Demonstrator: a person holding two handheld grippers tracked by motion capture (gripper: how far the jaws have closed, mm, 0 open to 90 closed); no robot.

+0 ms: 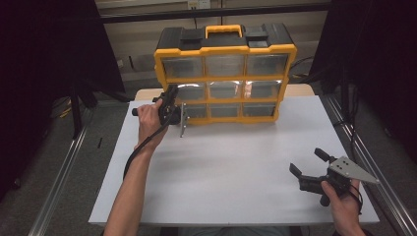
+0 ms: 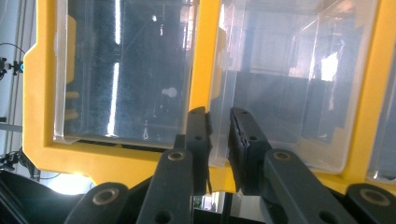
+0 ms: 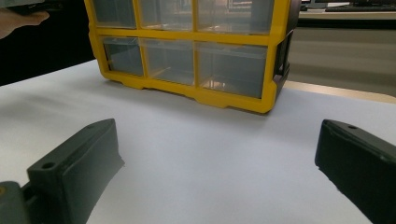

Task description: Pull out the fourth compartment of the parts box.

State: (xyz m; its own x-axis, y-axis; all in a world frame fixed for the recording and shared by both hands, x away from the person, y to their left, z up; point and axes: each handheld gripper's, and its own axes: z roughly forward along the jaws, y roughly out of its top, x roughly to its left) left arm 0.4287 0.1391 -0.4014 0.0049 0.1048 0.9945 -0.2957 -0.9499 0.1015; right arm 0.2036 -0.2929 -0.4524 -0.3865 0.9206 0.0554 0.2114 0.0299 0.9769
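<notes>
The yellow-and-black drawer cabinet (image 1: 225, 73) is standing upright at the far side of the table (image 1: 236, 167), its nine clear drawers facing the person. The left gripper (image 2: 218, 140) is reaching into the cabinet's left column, between the middle and bottom rows as the high view shows it. In the left gripper view its jaws are pressing nearly together on the thin front lip of a clear drawer (image 2: 285, 93), pinching that transparent edge between the pads. A yellow divider bar is running just behind the jaws, and a second clear drawer is sitting off to one side of them.

Judging by this, the grasp is made and the pull is what remains: the drawer looks barely out of its slot, if at all, and every other drawer is sitting flush.

The right gripper (image 1: 314, 169) is resting low near the table's front edge, well apart from the cabinet, with its jaws spread wide and nothing between them; the cabinet is lying straight ahead of them, far off.

The table is wearing a plain white top, bare ahead of the right jaws. Beyond it, dark curtains are hanging at both sides and a grey floor is showing below.
</notes>
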